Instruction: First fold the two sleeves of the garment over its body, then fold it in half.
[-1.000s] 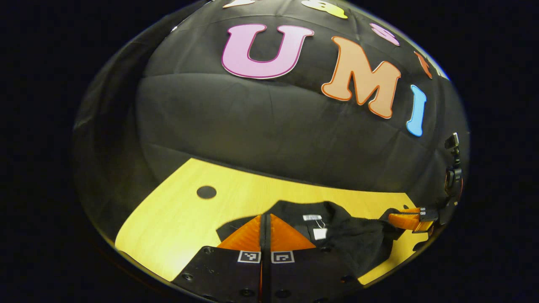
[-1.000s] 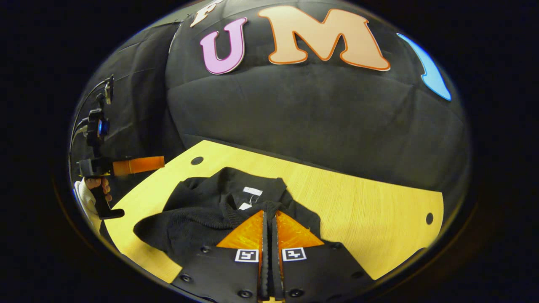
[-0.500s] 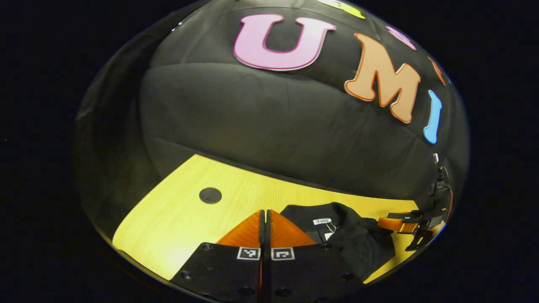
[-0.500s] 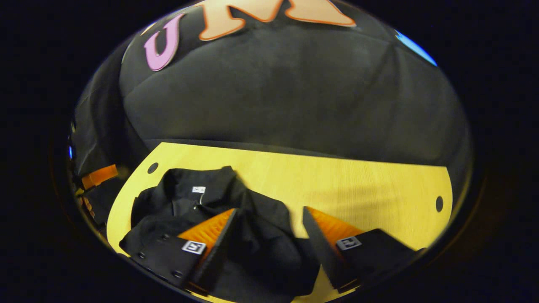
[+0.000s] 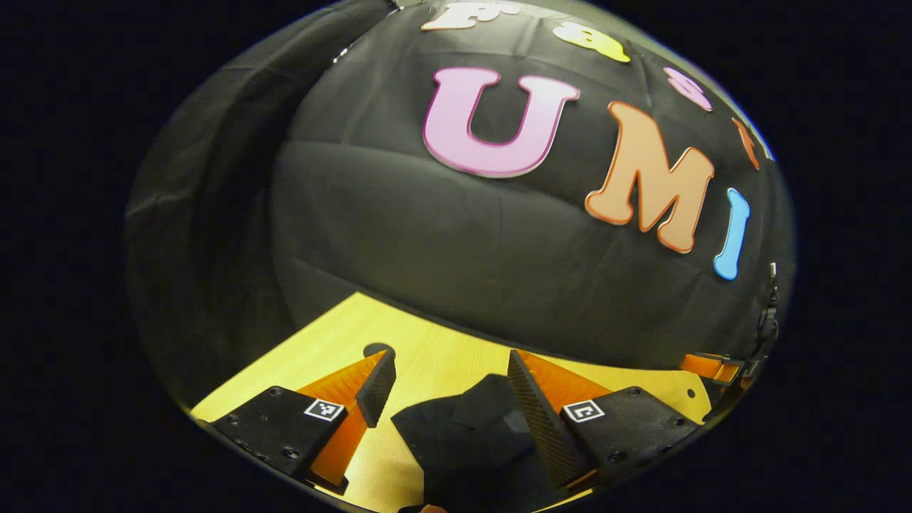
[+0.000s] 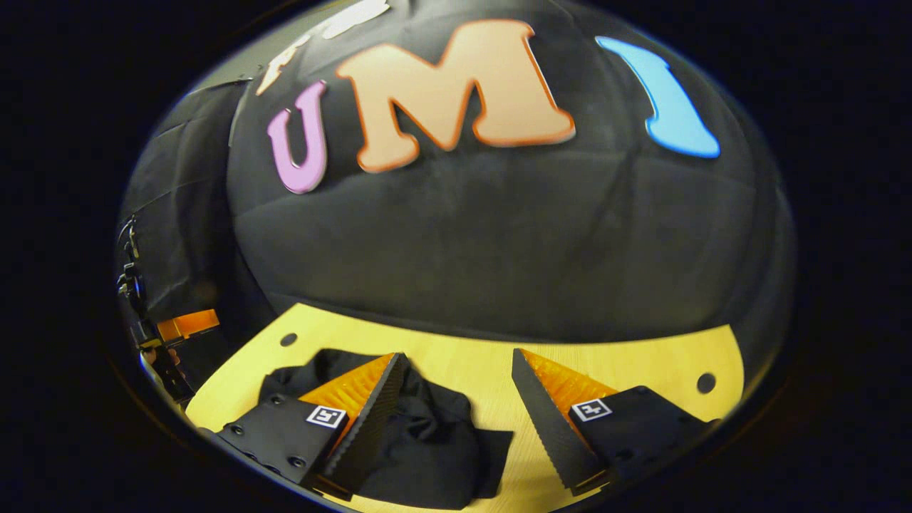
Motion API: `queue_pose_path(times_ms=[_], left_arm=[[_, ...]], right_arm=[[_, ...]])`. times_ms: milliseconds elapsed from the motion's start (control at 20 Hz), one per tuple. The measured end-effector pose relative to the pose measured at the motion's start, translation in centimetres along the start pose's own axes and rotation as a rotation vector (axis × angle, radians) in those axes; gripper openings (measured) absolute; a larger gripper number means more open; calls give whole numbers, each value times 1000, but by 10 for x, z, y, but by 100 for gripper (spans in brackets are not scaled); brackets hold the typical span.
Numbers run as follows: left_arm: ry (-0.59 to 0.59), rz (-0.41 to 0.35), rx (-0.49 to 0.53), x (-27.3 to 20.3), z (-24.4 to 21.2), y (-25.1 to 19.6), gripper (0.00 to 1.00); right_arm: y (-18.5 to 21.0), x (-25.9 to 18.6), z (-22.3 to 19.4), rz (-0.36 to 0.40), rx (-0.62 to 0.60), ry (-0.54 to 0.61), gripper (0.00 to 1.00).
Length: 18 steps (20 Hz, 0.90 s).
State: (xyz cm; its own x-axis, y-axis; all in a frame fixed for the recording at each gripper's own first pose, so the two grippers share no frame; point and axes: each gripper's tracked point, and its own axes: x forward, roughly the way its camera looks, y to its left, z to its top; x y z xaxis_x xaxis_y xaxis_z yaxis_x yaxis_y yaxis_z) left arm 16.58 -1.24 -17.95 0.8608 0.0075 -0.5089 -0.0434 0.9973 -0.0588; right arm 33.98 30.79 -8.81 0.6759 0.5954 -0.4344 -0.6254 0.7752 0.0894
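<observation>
The left gripper (image 5: 445, 374) and the right gripper (image 6: 456, 374) are both held spread, with the black garment (image 6: 420, 442) bunched beneath them on the table (image 6: 627, 363).

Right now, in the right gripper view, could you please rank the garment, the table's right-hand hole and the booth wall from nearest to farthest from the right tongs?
1. Garment, below the open right tongs, toward the left.
2. Hole, at the table's far right.
3. Booth wall, behind the table.
</observation>
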Motion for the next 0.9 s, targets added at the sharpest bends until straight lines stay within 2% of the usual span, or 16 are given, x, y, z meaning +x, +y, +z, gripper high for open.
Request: queue_pose_path(times_ms=[200,300,350,450,550,700,750,900], left_arm=[[-220,-40,38,-68,73,-32,95],[-309,-83,59,-107,92,-50,92],[-336,-111,71,-125,96,-58,92],[-358,-148,97,-160,91,-67,92],[-336,-175,119,-183,72,-75,92],[-207,-169,134,-202,19,-67,92],[-165,-177,123,-208,4,-67,92],[-89,-230,96,-213,-21,-80,93]], right_arm=[[51,-105,48,40,-108,-220,99],[76,-160,47,35,-161,-311,99],[87,-189,44,30,-172,-357,96],[108,-242,33,28,-162,-427,97],[113,-290,15,0,-156,-463,98],[118,-338,-26,-60,-129,-450,96],[118,-345,-43,-81,-87,-433,100],[130,-368,-79,-65,95,-412,98]])
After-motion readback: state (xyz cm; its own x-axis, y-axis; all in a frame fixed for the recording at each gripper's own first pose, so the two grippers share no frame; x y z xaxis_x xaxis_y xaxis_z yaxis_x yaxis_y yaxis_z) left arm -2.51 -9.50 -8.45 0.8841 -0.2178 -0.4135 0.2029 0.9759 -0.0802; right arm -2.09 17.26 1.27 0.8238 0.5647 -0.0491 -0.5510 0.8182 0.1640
